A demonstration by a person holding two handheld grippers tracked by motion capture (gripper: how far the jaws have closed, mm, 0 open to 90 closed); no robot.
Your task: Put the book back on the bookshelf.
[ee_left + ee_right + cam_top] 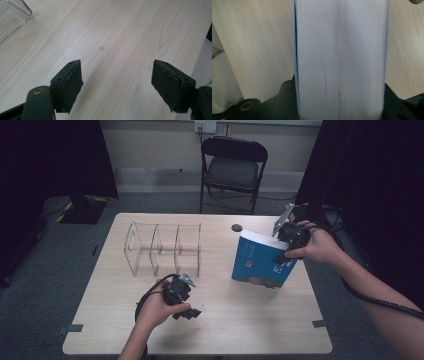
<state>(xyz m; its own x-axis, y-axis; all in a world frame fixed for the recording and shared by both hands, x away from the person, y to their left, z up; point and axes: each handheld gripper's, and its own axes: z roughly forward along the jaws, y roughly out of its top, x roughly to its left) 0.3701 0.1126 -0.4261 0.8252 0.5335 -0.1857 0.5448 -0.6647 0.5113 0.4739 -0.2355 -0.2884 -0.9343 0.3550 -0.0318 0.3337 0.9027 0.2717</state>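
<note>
A thick blue book (260, 262) stands tilted on the right half of the wooden table (240, 320), its lower edge on the tabletop. My right gripper (286, 254) is shut on the book's upper right side. In the right gripper view the white page edge (340, 57) runs up the middle with a black jaw pressed against each cover. My left gripper (190, 313) rests low over the front left of the table. Its jaws stand wide apart with bare wood between them (116, 75).
A clear acrylic rack (165, 247) with several slots stands on the left half of the table; its corner (12, 17) lies beyond my left gripper. A small dark round thing (236, 227) lies near the far edge. A black folding chair (232, 167) stands behind the table.
</note>
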